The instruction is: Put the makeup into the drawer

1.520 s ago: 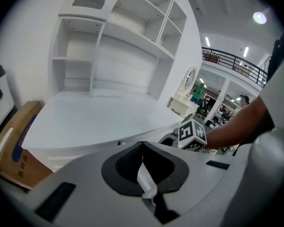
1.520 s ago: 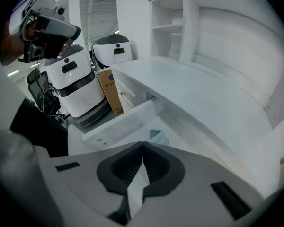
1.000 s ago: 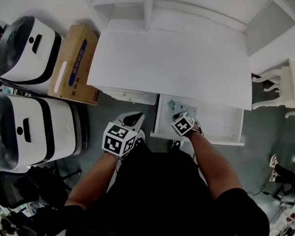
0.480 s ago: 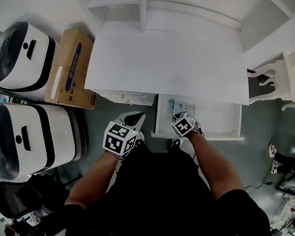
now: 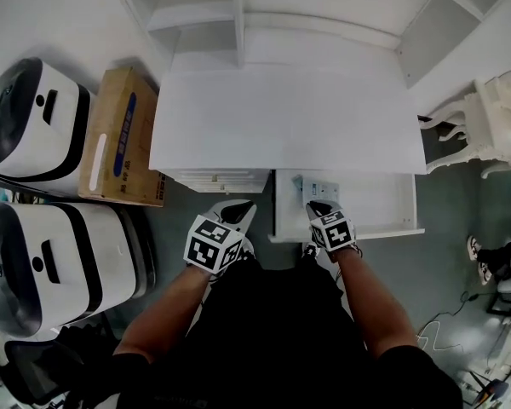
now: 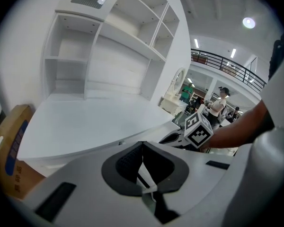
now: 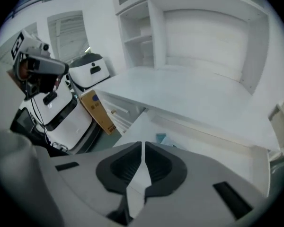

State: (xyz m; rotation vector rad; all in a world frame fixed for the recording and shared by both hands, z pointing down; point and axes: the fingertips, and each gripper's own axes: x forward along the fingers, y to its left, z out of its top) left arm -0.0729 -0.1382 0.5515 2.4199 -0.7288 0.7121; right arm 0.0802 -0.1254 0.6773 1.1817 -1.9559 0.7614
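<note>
A white drawer (image 5: 375, 204) stands pulled out under the right half of the white desk (image 5: 289, 118). Small pale blue-grey makeup items (image 5: 312, 186) lie in its back left corner; in the right gripper view the makeup (image 7: 161, 137) shows just beyond the jaws. My right gripper (image 5: 318, 207) hangs above the drawer's front left part, shut and empty, with the jaws (image 7: 143, 148) pressed together. My left gripper (image 5: 237, 210) is left of the drawer, below the desk's front edge, shut with nothing in it (image 6: 142, 148). The right gripper's marker cube (image 6: 199, 130) shows in the left gripper view.
A cardboard box (image 5: 119, 139) leans left of the desk, beside two white-and-black machines (image 5: 43, 109) (image 5: 60, 258). A closed drawer front (image 5: 217, 180) is under the desk's left half. Open shelves (image 5: 238, 7) rise behind the desk. White carved furniture (image 5: 494, 118) stands at right.
My right gripper has lifted up out of the drawer and come back toward its front edge. The left gripper stays where it was. The head view has shifted slightly.
</note>
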